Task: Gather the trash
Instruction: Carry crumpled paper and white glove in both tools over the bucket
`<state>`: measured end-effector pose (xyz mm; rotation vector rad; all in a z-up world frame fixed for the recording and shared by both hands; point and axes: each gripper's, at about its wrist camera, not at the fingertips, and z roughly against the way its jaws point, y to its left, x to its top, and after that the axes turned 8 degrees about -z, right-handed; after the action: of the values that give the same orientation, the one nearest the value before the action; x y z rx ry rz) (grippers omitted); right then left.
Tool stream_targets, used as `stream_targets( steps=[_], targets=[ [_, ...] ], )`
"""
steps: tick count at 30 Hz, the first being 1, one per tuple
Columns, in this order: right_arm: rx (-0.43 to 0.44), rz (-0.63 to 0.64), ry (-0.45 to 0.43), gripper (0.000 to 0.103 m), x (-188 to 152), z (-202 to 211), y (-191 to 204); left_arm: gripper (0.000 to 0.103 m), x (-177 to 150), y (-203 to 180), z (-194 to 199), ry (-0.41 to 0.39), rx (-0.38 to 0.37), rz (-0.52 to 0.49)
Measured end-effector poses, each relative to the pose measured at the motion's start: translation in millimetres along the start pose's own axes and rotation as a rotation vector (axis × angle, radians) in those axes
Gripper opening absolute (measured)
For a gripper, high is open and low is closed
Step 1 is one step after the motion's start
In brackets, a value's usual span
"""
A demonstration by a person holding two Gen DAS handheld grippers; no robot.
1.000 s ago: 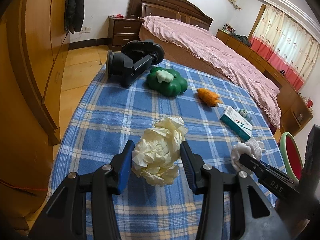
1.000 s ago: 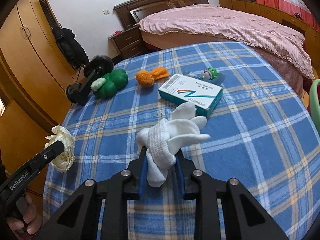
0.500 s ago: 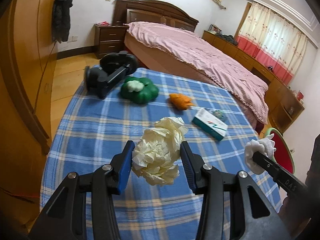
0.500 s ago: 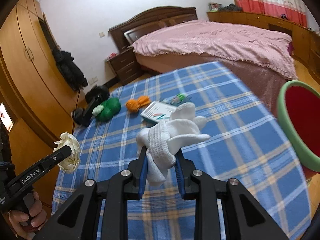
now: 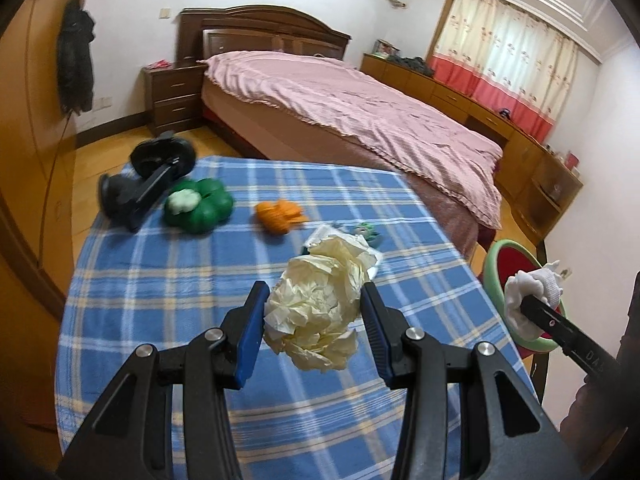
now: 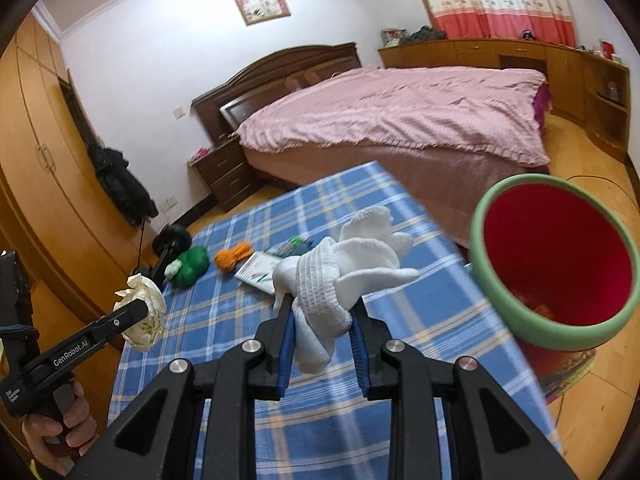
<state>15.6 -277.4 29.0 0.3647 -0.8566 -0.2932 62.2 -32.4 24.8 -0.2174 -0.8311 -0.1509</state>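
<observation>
The left gripper (image 5: 314, 322) had its jaws clamped on a crumpled wad of yellowish paper (image 5: 318, 312), held in the air above the blue plaid cloth of the bench (image 5: 168, 280). The right gripper (image 6: 322, 330) had its jaws closed on a bunched white glove (image 6: 340, 276), also lifted clear of the bench — near its right edge, beside a red bin with a green rim (image 6: 554, 264) that stood off that edge. In the left wrist view the glove (image 5: 530, 294) showed in front of the bin's rim (image 5: 493, 276). Toward the far edge of the bench lay a green flower-shaped thing (image 5: 199, 205) with a white top, an orange lump (image 5: 278, 216) just right of it, and a black handled device (image 5: 148, 178) at the far left corner. A white box (image 6: 260, 270) lay flat near the orange lump, with a small green-and-white item (image 6: 296, 244) just beyond it — too blurred to identify. A bed with a pink cover (image 6: 400, 120) stood beyond the bench.
</observation>
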Motion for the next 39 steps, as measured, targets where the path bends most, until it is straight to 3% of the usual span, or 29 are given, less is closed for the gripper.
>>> stream_targets(
  steps=[17,39],
  targets=[
    [-0.094,-0.106,-0.126,0.027,42.4,33.7,-88.5,0.048,40.1,-113.4,-45.7,0.021,-0.115,-0.18],
    [-0.266,-0.242,-0.164,0.028,74.7,30.0,-198.8,0.048,50.5,-251.1,-131.7,0.113,-0.322,-0.362]
  ],
)
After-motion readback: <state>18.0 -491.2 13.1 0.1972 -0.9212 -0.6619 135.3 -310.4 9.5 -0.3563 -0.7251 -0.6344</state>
